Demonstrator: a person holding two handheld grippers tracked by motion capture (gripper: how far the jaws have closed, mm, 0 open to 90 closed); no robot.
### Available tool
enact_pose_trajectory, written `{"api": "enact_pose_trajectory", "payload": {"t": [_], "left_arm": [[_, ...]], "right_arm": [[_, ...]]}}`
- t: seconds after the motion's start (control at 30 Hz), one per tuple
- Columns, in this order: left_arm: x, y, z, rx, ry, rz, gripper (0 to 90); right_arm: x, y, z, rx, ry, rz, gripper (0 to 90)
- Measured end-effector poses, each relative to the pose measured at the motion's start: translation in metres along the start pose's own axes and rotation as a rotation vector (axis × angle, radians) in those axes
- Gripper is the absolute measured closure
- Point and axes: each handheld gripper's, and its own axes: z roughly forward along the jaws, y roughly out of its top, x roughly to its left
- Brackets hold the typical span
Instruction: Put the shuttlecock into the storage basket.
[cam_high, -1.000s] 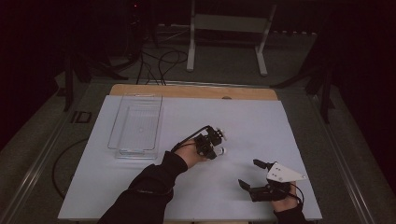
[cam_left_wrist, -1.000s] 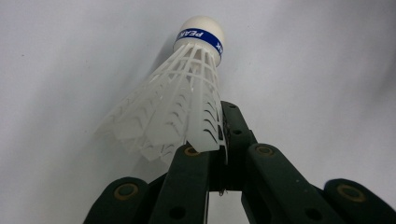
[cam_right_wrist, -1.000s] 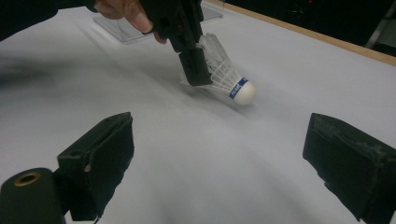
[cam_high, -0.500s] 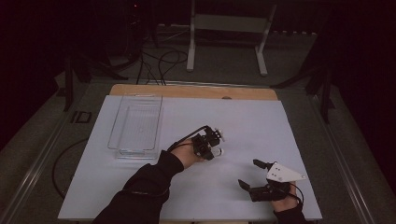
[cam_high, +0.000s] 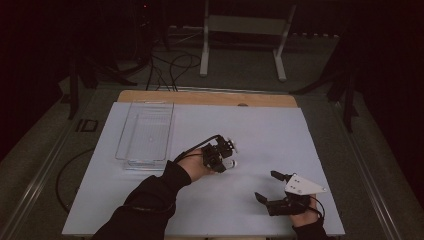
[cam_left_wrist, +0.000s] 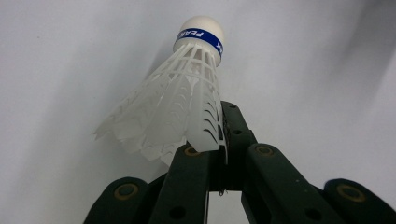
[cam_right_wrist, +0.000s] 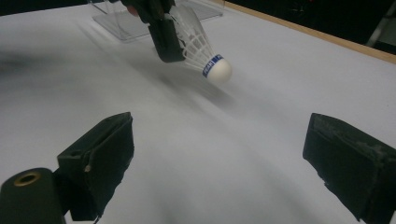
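A white plastic shuttlecock (cam_left_wrist: 180, 95) with a blue band under its cork hangs a little above the white table sheet. My left gripper (cam_high: 223, 159) is shut on the edge of its skirt, and the cork points away from the jaws. In the right gripper view the same shuttlecock (cam_right_wrist: 201, 49) is held off the sheet with its cork low and to the right. My right gripper (cam_high: 266, 187) rests near the table's front right with its jaws wide apart and nothing between them.
A clear plastic tray (cam_high: 146, 134) stands on the left part of the white sheet (cam_high: 260, 130), beyond the left hand. A wooden strip (cam_high: 210, 98) runs along the table's far edge. A white stand (cam_high: 242, 37) and cables are on the floor behind.
My left hand has lifted the shuttlecock slightly and drawn it a little toward the left. The right gripper has stayed where it was.
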Motion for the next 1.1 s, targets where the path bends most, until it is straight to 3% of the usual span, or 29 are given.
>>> {"api": "enact_pose_trajectory", "payload": {"t": [1.1], "left_arm": [[0.003,-0.028,-0.035,-0.001,0.029,0.009,90.0]], "right_arm": [[0.0,0.0,0.0,0.001,-0.002,0.002,8.8]]}}
